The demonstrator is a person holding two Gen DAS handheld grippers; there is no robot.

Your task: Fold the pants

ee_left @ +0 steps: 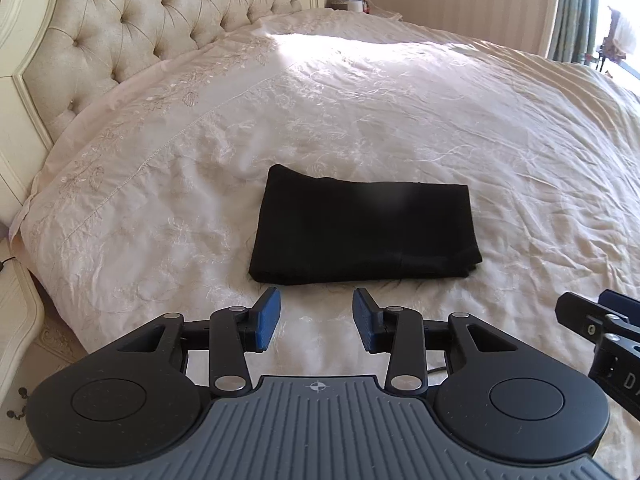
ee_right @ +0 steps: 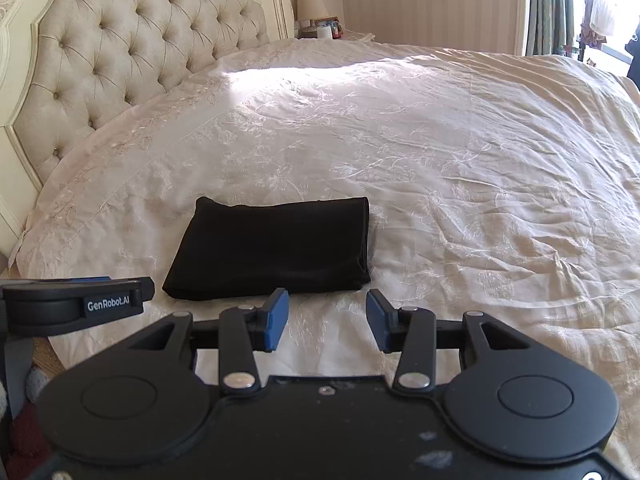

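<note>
Bedspread (ee_left: 400, 120) bears folded black pants (ee_left: 364, 228).

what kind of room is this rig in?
A bedroom, almost certainly. A made bed with an embroidered cream cover fills both views, a tufted headboard stands behind it, and a lamp sits on a nightstand beyond. Folded black pants lie on the bed.

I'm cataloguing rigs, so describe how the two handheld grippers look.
Both the left gripper and the right gripper have matte black linkage arms with silver pivot pins and blue textured finger pads. The left's body is ribbed grey with a crosshair mark and white "GenRobot.AI" lettering on its side.
</note>
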